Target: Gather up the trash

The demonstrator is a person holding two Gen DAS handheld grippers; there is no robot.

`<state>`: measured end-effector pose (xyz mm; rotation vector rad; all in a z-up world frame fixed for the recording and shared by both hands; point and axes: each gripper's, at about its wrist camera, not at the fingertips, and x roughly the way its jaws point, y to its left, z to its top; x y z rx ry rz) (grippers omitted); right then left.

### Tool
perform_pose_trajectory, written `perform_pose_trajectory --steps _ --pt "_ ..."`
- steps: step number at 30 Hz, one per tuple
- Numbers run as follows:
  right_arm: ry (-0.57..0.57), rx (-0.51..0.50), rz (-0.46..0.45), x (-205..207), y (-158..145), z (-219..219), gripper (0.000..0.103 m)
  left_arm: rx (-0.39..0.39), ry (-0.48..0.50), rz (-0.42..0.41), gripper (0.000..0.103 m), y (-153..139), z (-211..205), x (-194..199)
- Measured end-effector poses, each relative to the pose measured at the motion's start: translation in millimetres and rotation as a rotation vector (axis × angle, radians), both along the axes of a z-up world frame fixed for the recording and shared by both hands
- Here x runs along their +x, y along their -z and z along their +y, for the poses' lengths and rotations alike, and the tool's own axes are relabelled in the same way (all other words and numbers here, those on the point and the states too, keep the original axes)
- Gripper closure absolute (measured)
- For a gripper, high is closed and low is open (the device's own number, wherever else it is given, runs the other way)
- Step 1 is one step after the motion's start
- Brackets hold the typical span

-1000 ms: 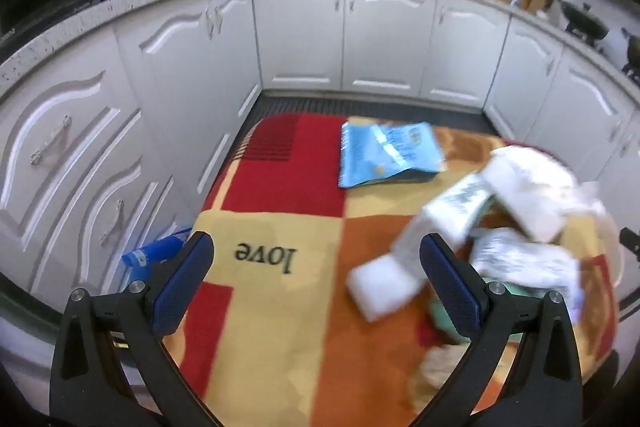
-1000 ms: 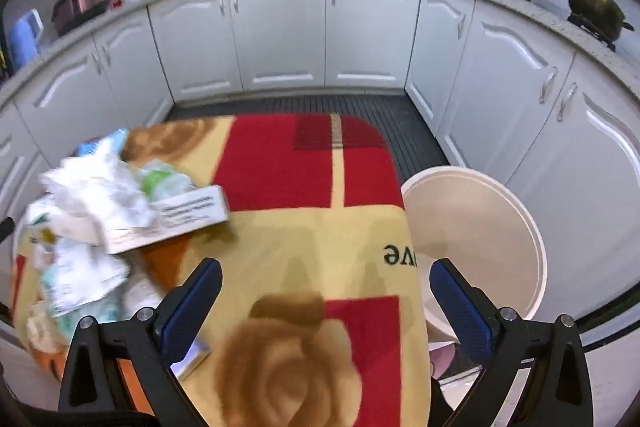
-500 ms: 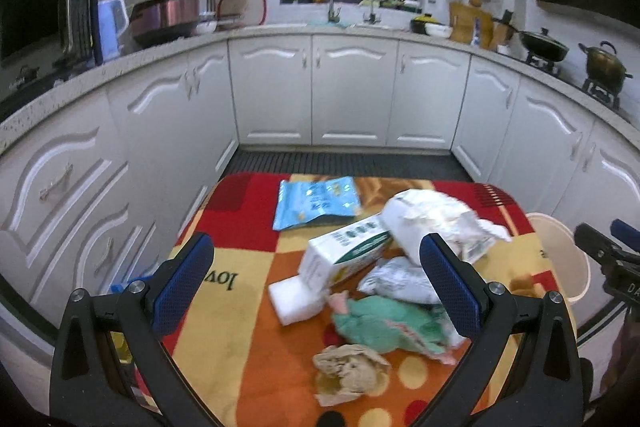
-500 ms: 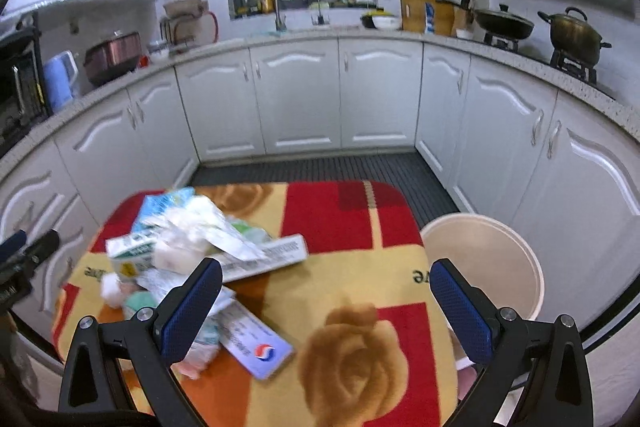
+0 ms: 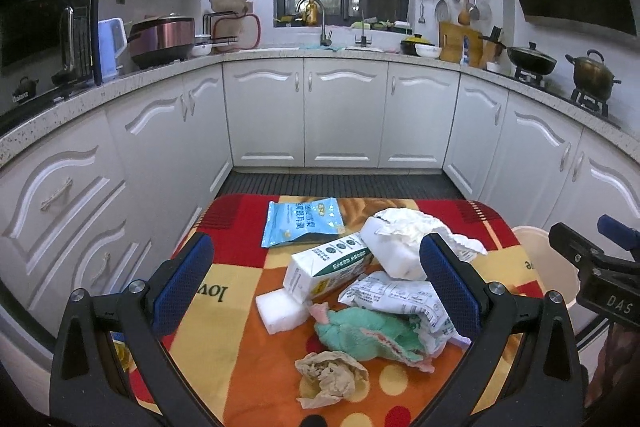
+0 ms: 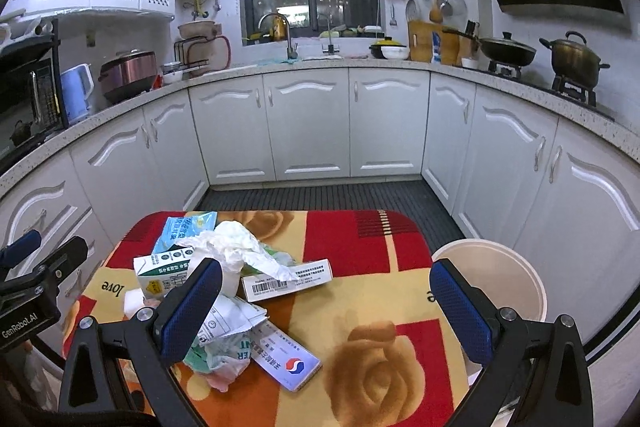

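A pile of trash lies on a small table with a red, yellow and orange cloth point(image 5: 224, 291). It holds a blue packet point(image 5: 302, 221), a white and green carton point(image 5: 330, 267), crumpled white paper point(image 5: 404, 231), a white printed bag point(image 5: 396, 297), a teal cloth point(image 5: 362, 333), a brown paper ball point(image 5: 332, 373) and a white foam block point(image 5: 280, 311). Two flat boxes point(image 6: 288, 281) point(image 6: 286, 355) show in the right wrist view. A cream bin point(image 6: 490, 273) stands right of the table. My left gripper point(image 5: 316, 291) is open above the pile. My right gripper point(image 6: 326, 305) is open and empty above the table.
White kitchen cabinets point(image 5: 344, 119) ring the table on three sides, with a dark ribbed floor mat point(image 5: 340, 185) between. Countertops carry a cooker point(image 5: 162, 37), a kettle point(image 6: 78, 91), pots point(image 6: 574, 57) and a sink tap point(image 5: 320, 23).
Both grippers have pulled back and tilted up, so the whole kitchen and the full trash pile come into view. Both stay open.
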<state>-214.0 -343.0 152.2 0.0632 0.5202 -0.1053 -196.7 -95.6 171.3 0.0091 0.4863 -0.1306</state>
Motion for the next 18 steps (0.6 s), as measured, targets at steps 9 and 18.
perform_pose_trajectory --steps 9,18 --pt "-0.005 0.006 -0.01 -0.1 1.0 3.7 0.0 -0.005 0.002 -0.013 0.0 -0.9 -2.5 -1.4" --pt "-0.006 -0.008 -0.028 0.5 -1.1 6.4 0.0 -0.009 0.004 -0.016 0.0 -1.2 -2.1 -1.4"
